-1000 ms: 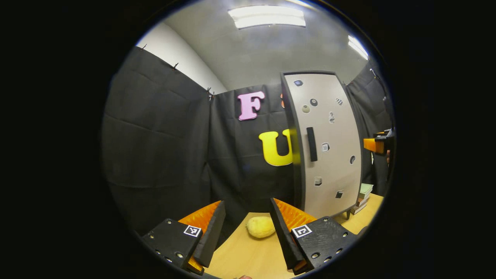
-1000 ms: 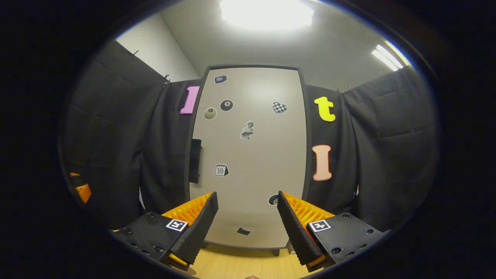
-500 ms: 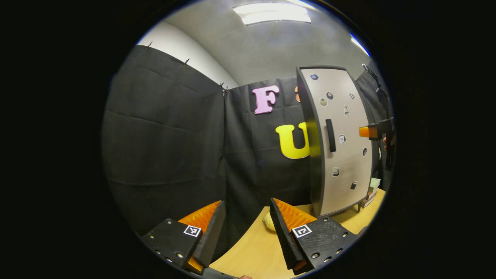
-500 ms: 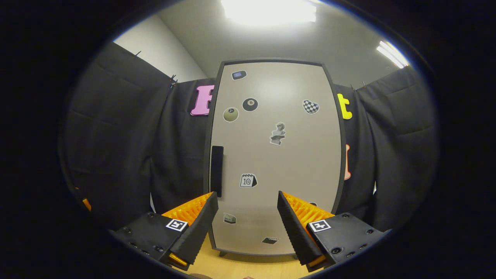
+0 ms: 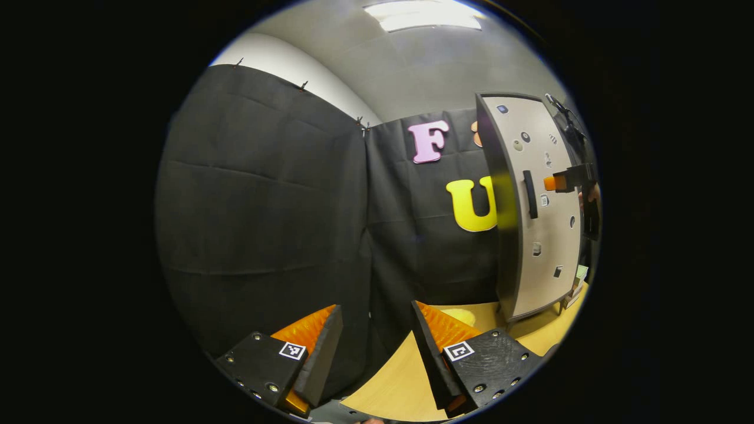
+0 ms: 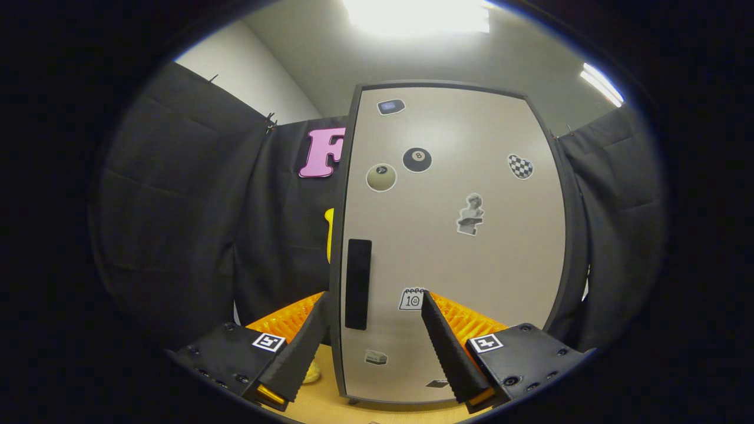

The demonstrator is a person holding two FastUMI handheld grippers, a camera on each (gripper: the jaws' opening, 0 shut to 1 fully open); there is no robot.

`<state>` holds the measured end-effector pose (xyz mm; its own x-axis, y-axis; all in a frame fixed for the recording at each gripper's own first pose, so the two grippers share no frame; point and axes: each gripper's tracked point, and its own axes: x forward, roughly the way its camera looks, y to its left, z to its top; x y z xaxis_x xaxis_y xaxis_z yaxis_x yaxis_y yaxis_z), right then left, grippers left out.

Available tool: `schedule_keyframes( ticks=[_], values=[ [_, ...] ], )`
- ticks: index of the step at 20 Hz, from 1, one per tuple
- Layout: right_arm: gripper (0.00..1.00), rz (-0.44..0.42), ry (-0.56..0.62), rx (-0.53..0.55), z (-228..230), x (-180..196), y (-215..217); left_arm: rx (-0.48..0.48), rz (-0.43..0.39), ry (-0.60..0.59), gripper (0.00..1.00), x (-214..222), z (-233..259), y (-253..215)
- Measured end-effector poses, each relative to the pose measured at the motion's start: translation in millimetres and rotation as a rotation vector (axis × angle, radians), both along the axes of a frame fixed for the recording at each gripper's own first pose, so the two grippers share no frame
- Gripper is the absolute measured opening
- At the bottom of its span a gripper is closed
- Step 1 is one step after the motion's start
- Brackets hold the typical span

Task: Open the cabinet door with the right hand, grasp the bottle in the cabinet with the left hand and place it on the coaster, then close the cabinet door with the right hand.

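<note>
Right gripper view: right gripper (image 6: 372,338) level before the closed cabinet door (image 6: 453,235), jaws wide, straddling its handle (image 6: 358,284).

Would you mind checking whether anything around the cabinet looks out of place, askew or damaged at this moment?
Nothing stands out. The cabinet door sits shut and square in its frame, its stickers flat, the handle intact. The right tongs are open before the handle, the left tongs open over the wooden table, which shows no spill.

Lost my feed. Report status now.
Right gripper open, facing the handle. Left gripper open, empty, over the table. Cabinet door shut. Nothing between gripper and handle.
</note>
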<state>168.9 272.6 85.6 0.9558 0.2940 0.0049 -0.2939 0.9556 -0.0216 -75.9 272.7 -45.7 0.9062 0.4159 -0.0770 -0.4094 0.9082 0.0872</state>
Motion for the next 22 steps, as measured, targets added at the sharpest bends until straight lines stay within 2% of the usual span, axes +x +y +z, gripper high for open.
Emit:
schedule_keyframes(
  ticks=[7, 11, 15, 16, 17, 18, 21, 22],
  values=[
    [0.98, -0.03, 0.036, -0.035, -9, 35, 24, -0.009, 0.071, 0.021, 0.65, -14, -13, 33],
    [0.9, -0.018, 0.083, -0.029, -19, 48, 39, -0.015, 0.101, 0.039, 0.67, -22, -23, 46],
    [0.74, -0.045, 0.097, -0.035, -23, 66, 46, -0.018, 0.127, 0.049, 0.67, -30, -27, 56],
    [0.63, -0.057, 0.105, -0.038, -25, 71, 46, -0.02, 0.129, 0.051, 0.67, -30, -29, 57],
    [0.58, -0.075, 0.118, -0.043, -26, 76, 45, -0.02, 0.131, 0.051, 0.67, -31, -30, 58],
    [0.46, -0.079, 0.131, -0.044, -27, 79, 45, -0.021, 0.132, 0.051, 0.67, -31, -30, 58],
    [0.46, -0.097, 0.18, -0.014, -30, 81, 44, -0.016, 0.131, 0.051, 0.67, -31, -30, 58],
    [0.35, -0.106, 0.202, -0.006, -34, 85, 45, -0.01, 0.131, 0.051, 0.67, -32, -30, 57]
  ],
)
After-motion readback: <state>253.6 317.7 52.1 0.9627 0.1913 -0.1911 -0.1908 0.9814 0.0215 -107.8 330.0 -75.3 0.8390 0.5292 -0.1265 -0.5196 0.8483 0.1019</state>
